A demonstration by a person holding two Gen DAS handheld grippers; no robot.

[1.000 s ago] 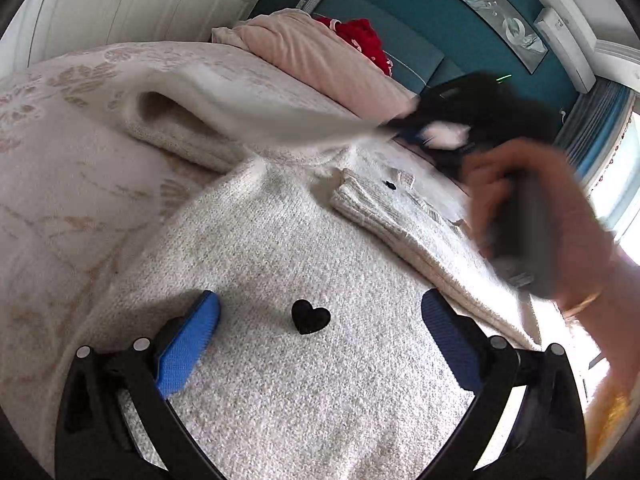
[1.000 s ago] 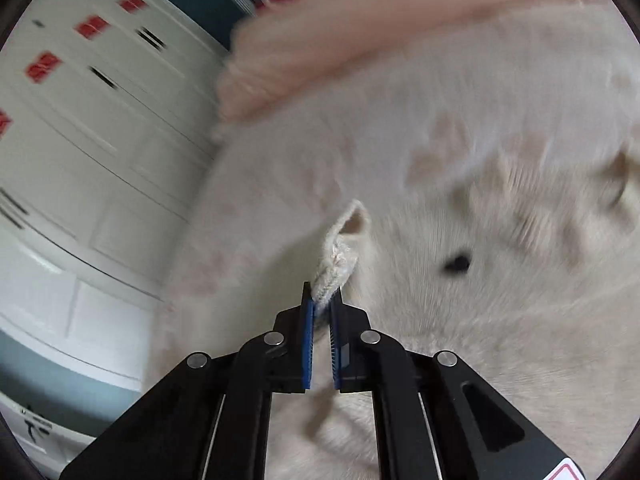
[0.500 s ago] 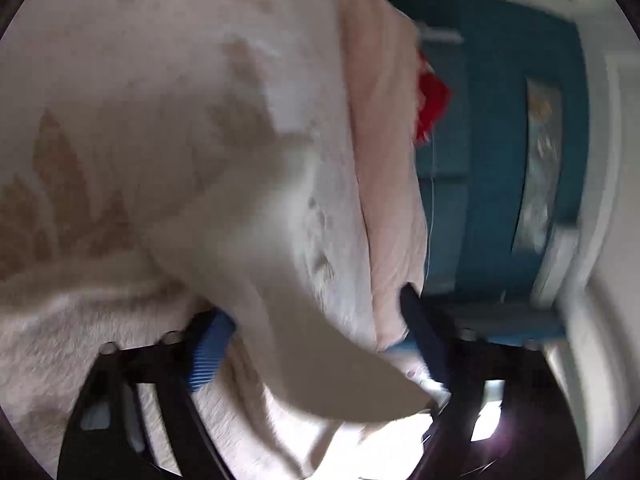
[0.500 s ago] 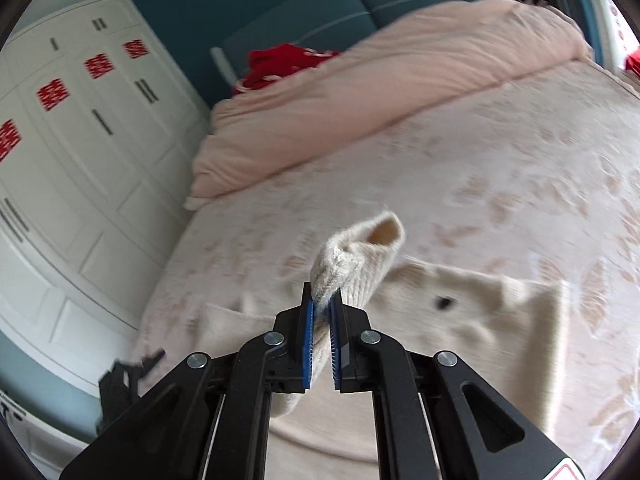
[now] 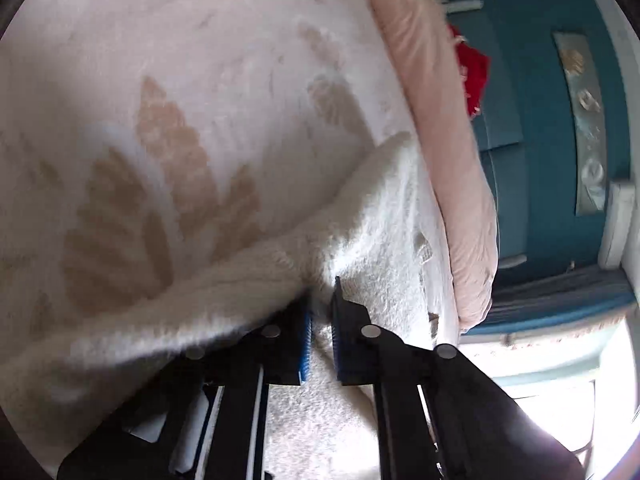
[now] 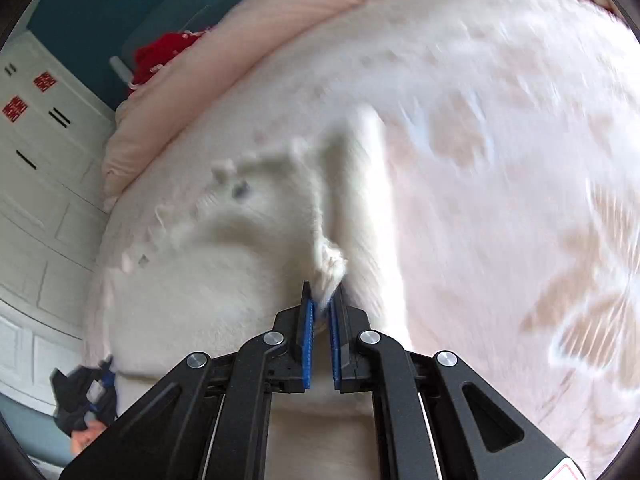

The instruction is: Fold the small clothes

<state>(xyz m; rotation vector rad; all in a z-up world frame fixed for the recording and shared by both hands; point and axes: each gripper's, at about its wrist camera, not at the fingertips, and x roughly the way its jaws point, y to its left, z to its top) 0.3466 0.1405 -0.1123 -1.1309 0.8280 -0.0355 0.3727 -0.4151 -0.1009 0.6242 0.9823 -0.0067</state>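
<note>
Since a second ago my left gripper point(image 5: 320, 320) has rolled over and closed from wide open; through its camera it is now pinching the sweater point(image 5: 360, 248) at a bunched edge, the knit draping over its left finger, which I judge gives me an anchor for the fold. The sweater is lying on the bed point(image 5: 180, 80). Through the right camera, my right gripper point(image 6: 321, 312) is clamping the cuff point(image 6: 329, 268), carrying the sleeve across the body, probably to lay it inward.
</note>
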